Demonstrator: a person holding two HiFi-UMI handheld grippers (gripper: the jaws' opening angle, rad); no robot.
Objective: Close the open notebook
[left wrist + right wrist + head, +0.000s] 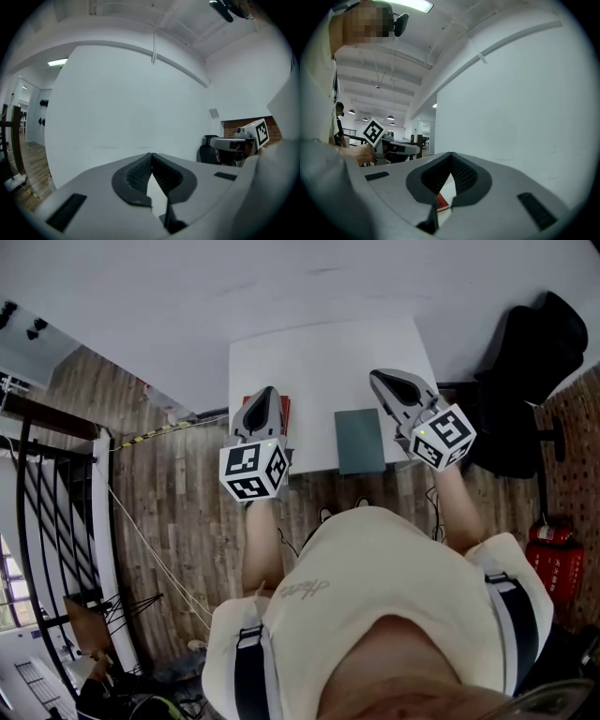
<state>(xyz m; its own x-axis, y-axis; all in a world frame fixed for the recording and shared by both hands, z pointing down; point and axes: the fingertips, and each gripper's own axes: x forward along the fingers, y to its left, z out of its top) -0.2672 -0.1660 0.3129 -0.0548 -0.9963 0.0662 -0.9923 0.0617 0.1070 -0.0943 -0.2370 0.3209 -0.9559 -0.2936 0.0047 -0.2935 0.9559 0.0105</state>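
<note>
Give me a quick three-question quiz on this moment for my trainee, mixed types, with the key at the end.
1. True or false: the left gripper has a notebook clamped between its jaws.
2. Multiple choice: the grey-green notebook on the white table is (A) lying open, (B) lying closed and flat, (C) standing on edge.
3. Short answer: in the head view, which gripper covers part of the red item?

Key: 1. False; its jaws meet on nothing. 2. B. 3. The left gripper.
</note>
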